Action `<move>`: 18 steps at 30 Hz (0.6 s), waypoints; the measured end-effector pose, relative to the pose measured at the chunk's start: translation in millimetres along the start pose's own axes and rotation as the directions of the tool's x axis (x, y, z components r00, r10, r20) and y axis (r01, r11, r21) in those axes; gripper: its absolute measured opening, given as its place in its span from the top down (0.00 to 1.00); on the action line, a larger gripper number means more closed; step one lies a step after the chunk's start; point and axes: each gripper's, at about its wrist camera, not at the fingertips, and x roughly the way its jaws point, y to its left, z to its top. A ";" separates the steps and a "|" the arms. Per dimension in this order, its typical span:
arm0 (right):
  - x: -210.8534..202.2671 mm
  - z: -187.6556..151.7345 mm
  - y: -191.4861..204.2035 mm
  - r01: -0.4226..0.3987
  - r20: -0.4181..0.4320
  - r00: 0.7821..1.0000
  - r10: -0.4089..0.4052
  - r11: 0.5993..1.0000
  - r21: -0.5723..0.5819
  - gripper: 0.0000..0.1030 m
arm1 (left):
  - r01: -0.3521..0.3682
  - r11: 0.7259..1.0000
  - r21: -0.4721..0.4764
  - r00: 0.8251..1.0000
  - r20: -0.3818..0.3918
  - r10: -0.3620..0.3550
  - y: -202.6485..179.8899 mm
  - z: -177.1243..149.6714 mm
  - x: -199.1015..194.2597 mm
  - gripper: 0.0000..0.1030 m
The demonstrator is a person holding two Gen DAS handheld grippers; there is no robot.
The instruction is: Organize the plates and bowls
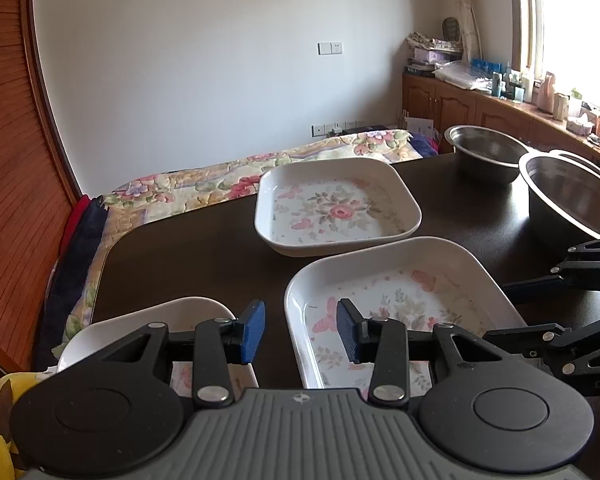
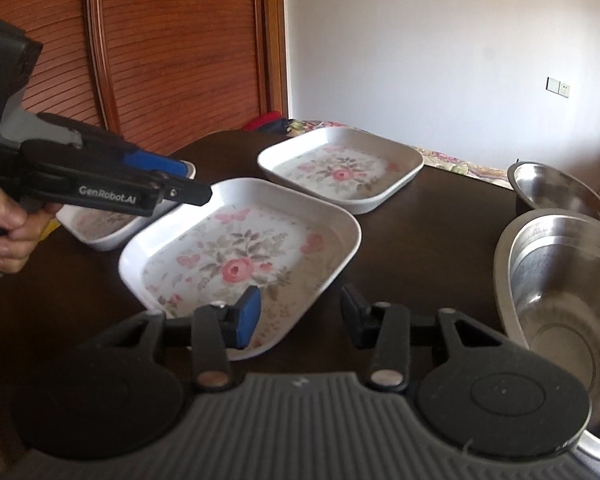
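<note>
Three white square plates with a pink flower print sit on a dark table (image 1: 204,248). The far plate (image 1: 336,206) (image 2: 342,168) stands alone. The middle plate (image 1: 400,300) (image 2: 240,260) is nearest both grippers. The left plate (image 1: 148,320) (image 2: 100,228) lies under my left gripper. Two steel bowls stand at the right, a far one (image 1: 484,152) (image 2: 556,192) and a near one (image 1: 572,200) (image 2: 568,280). My left gripper (image 1: 300,330) is open and empty, straddling the middle plate's left rim. My right gripper (image 2: 298,312) is open and empty over that plate's near right corner.
A bed with a floral quilt (image 1: 228,176) lies beyond the table's far edge. A wooden slatted wardrobe (image 2: 172,52) stands at the left. A cluttered wooden sideboard (image 1: 500,108) runs under the window at the right. The left gripper body (image 2: 100,184) shows in the right wrist view.
</note>
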 end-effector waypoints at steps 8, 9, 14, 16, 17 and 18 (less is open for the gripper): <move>5.4 -2.7 -0.5 -0.006 -0.016 1.000 0.006 1.000 -0.004 0.66 | 0.017 1.000 0.009 0.999 -0.033 -0.016 -0.3 -1.8 6.6 0.41; 5.3 -2.6 -0.5 -0.004 -0.015 1.000 0.004 1.000 -0.004 0.67 | 0.027 1.000 0.002 0.999 -0.038 -0.026 0.7 -1.4 7.6 0.42; 4.6 -3.7 0.1 -0.008 -0.006 1.000 0.008 1.000 -0.010 0.76 | 0.050 0.998 -0.027 0.997 -0.063 -0.052 4.6 -2.9 11.5 0.45; 5.2 -3.3 -2.4 -0.017 -0.007 1.000 0.017 1.000 0.008 0.77 | 0.061 0.997 -0.041 0.995 -0.075 -0.064 5.4 -4.3 13.5 0.45; 5.3 -3.0 -4.9 -0.027 -0.010 1.000 0.027 0.999 0.025 0.77 | 0.065 0.997 -0.047 0.994 -0.082 -0.069 5.8 -5.3 14.9 0.46; 5.6 -2.4 -7.5 -0.036 -0.013 0.999 0.037 0.998 0.042 0.77 | 0.067 0.997 -0.048 0.994 -0.087 -0.071 5.5 -6.8 16.4 0.47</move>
